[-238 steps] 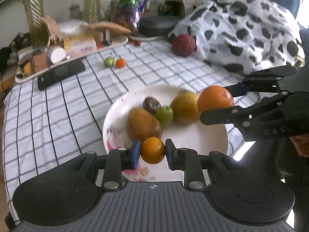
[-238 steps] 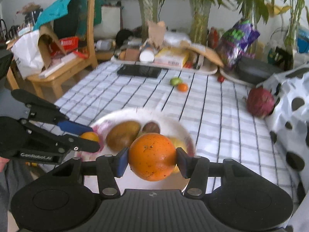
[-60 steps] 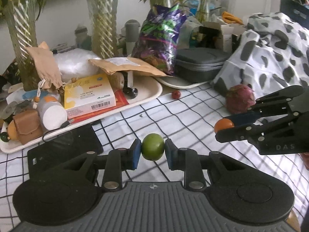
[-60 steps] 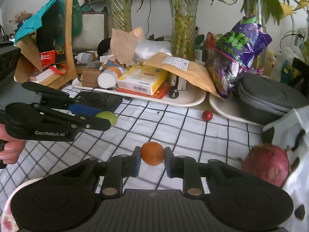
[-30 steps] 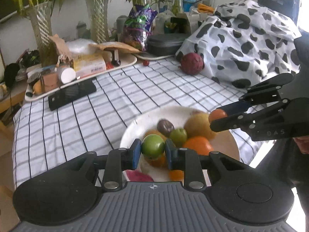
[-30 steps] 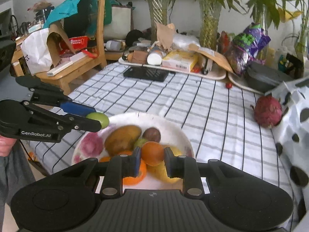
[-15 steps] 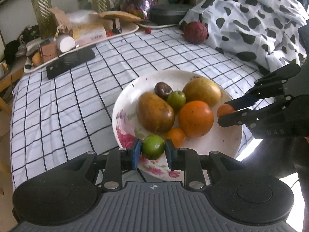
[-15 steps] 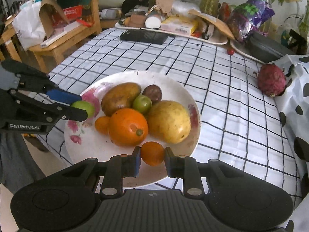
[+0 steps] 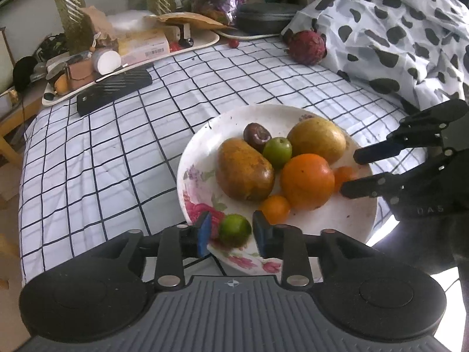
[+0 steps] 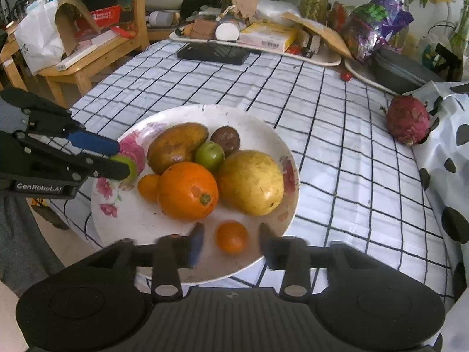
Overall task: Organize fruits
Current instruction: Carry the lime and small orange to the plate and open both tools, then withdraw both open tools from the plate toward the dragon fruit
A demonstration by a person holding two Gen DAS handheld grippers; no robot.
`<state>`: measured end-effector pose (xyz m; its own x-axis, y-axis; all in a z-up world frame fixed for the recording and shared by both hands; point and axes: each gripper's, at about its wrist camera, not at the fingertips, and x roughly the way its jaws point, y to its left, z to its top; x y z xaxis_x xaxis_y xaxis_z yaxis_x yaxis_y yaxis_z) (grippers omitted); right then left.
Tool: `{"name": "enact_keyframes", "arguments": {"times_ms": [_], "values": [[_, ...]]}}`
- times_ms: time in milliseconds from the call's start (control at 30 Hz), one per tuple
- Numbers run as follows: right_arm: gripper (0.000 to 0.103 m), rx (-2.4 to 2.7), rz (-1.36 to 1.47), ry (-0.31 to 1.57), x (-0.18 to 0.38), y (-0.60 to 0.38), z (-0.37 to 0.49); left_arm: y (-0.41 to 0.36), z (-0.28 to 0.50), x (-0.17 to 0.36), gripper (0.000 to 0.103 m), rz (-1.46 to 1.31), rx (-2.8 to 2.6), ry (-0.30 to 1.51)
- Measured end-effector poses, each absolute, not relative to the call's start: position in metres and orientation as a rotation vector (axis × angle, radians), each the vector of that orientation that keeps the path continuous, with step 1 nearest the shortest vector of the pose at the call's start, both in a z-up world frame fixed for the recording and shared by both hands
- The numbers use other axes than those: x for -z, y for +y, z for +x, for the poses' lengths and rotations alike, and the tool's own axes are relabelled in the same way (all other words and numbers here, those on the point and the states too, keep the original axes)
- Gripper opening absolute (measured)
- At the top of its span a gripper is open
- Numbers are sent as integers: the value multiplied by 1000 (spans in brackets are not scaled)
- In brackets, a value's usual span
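Note:
A white floral plate (image 9: 348, 220) (image 10: 263, 123) on the checked tablecloth holds a big orange (image 9: 307, 181) (image 10: 188, 191), two mangoes (image 9: 243, 173) (image 10: 250, 187), a green fruit (image 9: 277, 152), a dark fruit (image 9: 256, 136) and a small orange (image 9: 275, 209). My left gripper (image 9: 230, 231) (image 10: 117, 158) is open around a green lime (image 9: 235, 230) lying on the plate's near rim. My right gripper (image 10: 230, 239) (image 9: 348, 173) is open around a small orange fruit (image 10: 231, 236) (image 9: 343, 174) lying on the plate.
A red dragon fruit (image 9: 307, 47) (image 10: 408, 123) lies by a cow-print cloth (image 9: 395, 29). A small red fruit (image 10: 346, 76) lies near the far trays. A black case (image 9: 114, 91) and a cluttered tray (image 10: 258, 44) stand at the back. A wooden chair (image 10: 96, 41) stands left.
Both grippers have opened. The lime and the small orange fruit, held half a second ago, now lie on the plate between the jaws.

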<state>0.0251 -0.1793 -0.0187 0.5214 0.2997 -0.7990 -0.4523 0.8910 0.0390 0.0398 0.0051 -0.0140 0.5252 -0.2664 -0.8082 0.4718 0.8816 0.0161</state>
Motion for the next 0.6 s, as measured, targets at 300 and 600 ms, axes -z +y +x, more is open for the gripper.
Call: {"name": "enact_keyframes", "arguments": {"times_ms": [300, 600], "values": [[89, -419, -123, 810, 2, -189, 19, 7, 35, -1, 62, 195, 434, 811], [103, -306, -123, 661, -12, -198, 17, 10, 31, -17, 64, 144, 408, 675]]}}
